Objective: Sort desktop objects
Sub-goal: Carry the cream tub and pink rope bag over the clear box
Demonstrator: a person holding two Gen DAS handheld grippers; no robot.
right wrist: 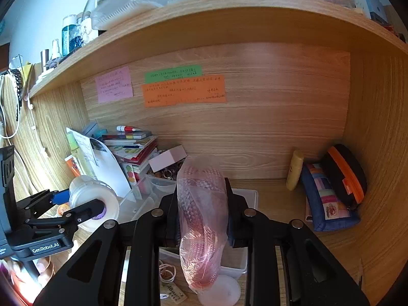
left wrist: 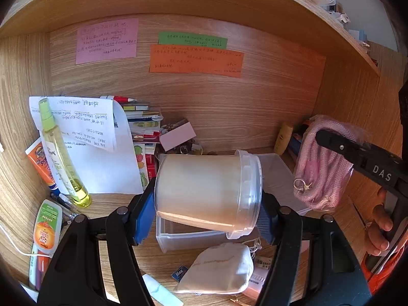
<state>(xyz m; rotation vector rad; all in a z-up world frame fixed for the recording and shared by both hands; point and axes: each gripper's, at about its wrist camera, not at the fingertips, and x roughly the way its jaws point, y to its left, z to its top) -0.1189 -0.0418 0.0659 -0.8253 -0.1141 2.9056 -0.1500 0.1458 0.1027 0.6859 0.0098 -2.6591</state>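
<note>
My left gripper [left wrist: 206, 204] is shut on a translucent plastic cup [left wrist: 206, 191], held on its side above a clear rectangular storage box [left wrist: 183, 237]. The cup also shows in the right wrist view [right wrist: 94, 199], with the left gripper [right wrist: 84, 204] around it. My right gripper [right wrist: 201, 216] is shut on a clear bag of pink braided cord [right wrist: 201, 216], held above the same clear box [right wrist: 244, 199]. In the left wrist view the bag of cord [left wrist: 321, 165] hangs at the right, with a gold clasp showing.
Papers [left wrist: 89, 142], a yellow spray bottle [left wrist: 61, 153], an orange tube [left wrist: 40, 163] and stacked booklets [left wrist: 142, 119] crowd the left. A white cloth pouch [left wrist: 219, 267] lies in front. A yellow bottle [right wrist: 294, 169] and zip cases [right wrist: 331, 196] lean at the right wall. Sticky notes [right wrist: 183, 91] hang behind.
</note>
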